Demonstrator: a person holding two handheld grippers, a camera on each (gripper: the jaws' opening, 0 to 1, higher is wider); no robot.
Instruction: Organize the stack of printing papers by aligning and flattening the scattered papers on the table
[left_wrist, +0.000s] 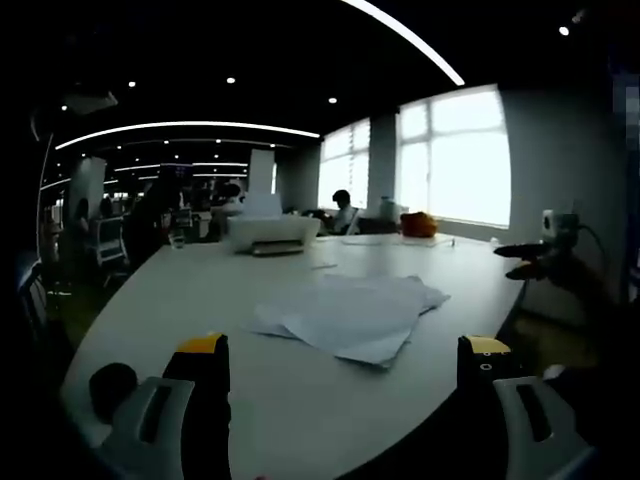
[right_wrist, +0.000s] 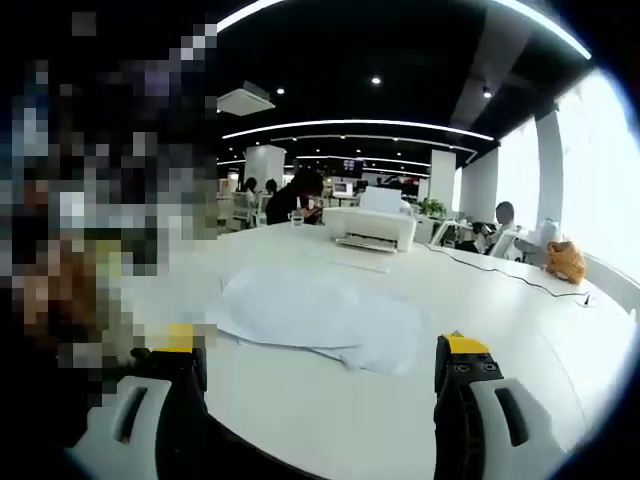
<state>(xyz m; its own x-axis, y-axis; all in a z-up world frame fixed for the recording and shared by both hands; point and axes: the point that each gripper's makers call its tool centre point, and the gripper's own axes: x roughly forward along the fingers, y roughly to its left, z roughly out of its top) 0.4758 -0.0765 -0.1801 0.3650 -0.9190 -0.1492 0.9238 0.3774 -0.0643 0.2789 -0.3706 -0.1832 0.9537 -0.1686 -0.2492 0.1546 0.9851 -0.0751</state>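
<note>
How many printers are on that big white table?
1: a white printer sits at the table's far end, beyond the scattered papers; it also shows in the left gripper view. Others could be hidden farther back.

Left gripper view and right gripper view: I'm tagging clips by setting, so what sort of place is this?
Most likely an open-plan office. A white printer sits on a long white table with loose printing papers, people work at desks behind, and strip ceiling lights run overhead beside large windows.

Dim office interior, windows (left_wrist: 455, 155) blown out with glare. Ceiling light strips (right_wrist: 350, 125) and spots glow; the white tabletop (right_wrist: 330, 400) is evenly lit. Soft focus, fisheye bending at edges.
</note>
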